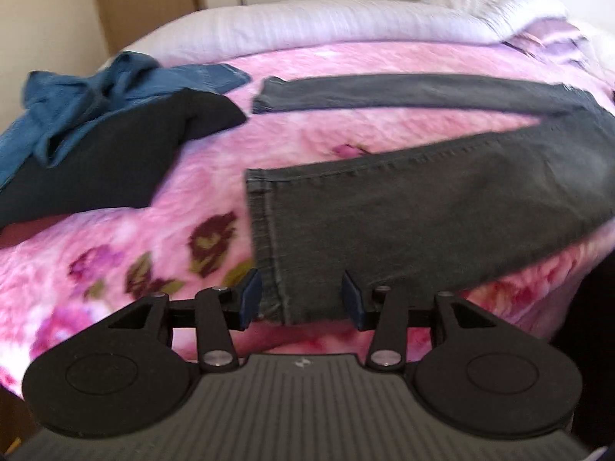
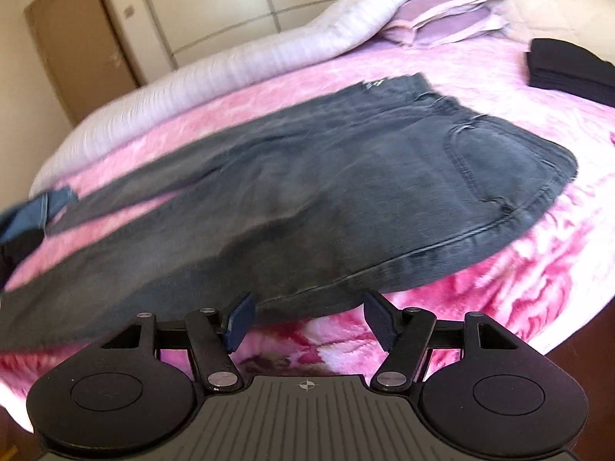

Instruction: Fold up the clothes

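— Jaws on the left gripper?
— Spread partway, pinching nothing; the hem of the dark grey jeans lies between the pads, untouched.
— Right gripper?
— Spread wide, empty, jeans' edge just beyond. Jeans lie flat on the pink blanket, long axis left-right, waist right, legs splayed left.

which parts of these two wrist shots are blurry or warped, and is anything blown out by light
Left wrist view: the dark grey jeans and pink floral blanket are softly motion-blurred, the bed bulges with fisheye curvature, and the top right corner is washed out. Right wrist view: the jeans smear most toward the left, the black gripper housing stays sharp, and the white rolled duvet looks pale and overexposed.
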Demonstrator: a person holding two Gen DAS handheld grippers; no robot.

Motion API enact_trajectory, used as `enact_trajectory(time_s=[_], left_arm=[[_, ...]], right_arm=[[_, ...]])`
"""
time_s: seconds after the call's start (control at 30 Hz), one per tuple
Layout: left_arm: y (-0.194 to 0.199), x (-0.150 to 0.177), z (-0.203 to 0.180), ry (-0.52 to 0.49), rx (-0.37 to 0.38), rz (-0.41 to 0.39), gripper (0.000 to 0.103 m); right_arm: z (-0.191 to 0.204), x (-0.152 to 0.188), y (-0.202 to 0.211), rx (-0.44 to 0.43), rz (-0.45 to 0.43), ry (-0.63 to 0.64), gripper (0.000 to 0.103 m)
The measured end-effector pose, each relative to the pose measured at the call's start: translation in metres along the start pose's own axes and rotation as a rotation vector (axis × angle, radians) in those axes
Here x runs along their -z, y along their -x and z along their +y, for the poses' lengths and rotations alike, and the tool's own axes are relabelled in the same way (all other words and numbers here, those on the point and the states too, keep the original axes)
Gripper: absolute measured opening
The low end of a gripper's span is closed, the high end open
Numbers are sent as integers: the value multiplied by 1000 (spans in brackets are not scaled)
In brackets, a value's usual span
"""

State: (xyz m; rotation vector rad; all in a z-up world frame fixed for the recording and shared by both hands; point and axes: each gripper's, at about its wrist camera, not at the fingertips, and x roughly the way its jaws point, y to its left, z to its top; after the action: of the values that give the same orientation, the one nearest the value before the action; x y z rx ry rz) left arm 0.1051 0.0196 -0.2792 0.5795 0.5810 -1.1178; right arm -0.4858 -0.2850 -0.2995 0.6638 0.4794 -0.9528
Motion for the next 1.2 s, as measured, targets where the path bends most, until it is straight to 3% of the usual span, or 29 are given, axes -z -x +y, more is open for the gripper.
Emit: enact_trajectory(time_s=[0.2,0.43,0.6,0.8,1.2], left_arm=[[15,-12,-29,-76,-72,-25,44],[17,-20,-86,-116,33,-61,50],[14,-16,-123,-149,114,-52,51],[15,-11,-145,-182,149,-47,51],[17,-10,-143,-170,143,-35,52]], right_arm=[[3,6,17,87,2,20,68],[9,15,30,251,46,130,71],[12,18,38,296,63,181,72],[15,22,43,273,68,169,73],[22,22,40,256,70,185,74]])
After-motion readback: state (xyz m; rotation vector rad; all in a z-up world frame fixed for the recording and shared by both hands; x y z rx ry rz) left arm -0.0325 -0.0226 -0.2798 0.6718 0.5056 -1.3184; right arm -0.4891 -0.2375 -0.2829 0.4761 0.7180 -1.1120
